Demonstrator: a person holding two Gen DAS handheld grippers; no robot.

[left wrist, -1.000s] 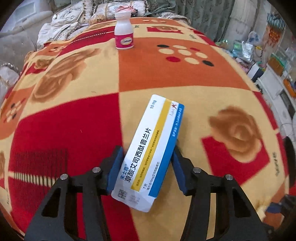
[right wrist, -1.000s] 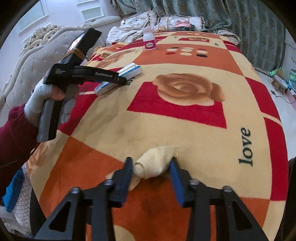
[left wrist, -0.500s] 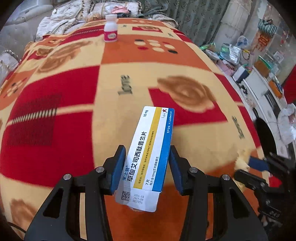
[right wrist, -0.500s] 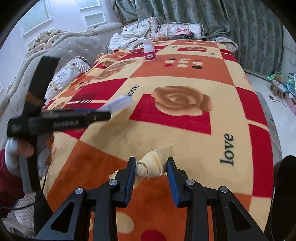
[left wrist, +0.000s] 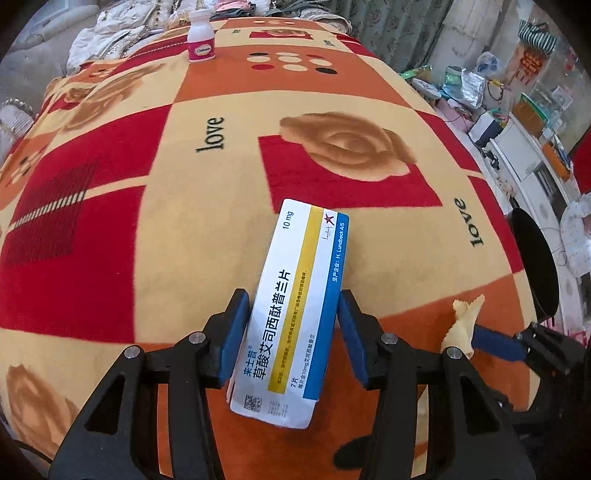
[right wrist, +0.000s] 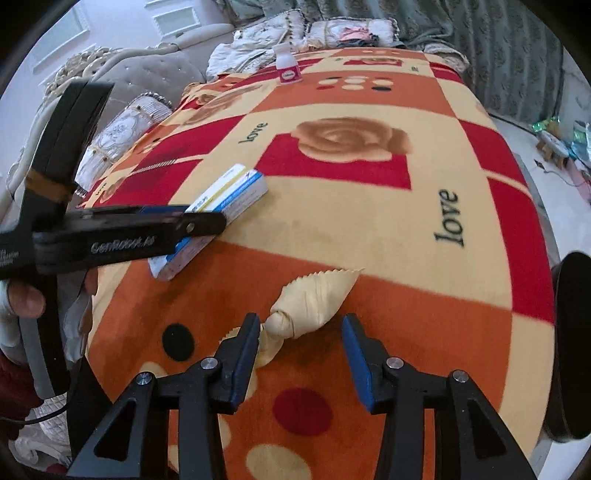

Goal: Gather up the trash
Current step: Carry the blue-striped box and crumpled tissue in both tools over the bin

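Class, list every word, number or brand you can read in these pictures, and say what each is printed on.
"10 mg": medicine box
"H. Lundbeck A/S": box's blue edge
"草酸艾司西酞普兰片": box face
"7片": box
"love": blanket, several times
"GenRobot.ai": left gripper, slightly blurred
Bottle label: too small to read
Box's fine print and date: too small

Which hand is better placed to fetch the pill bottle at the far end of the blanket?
Right: its gripper is opening off the knotted cloth, while the left gripper clamps the medicine box. The bottle is far from both.

Left claw (left wrist: 291,339) clamped on its load — right claw (right wrist: 301,349) opening, both angled steeply down
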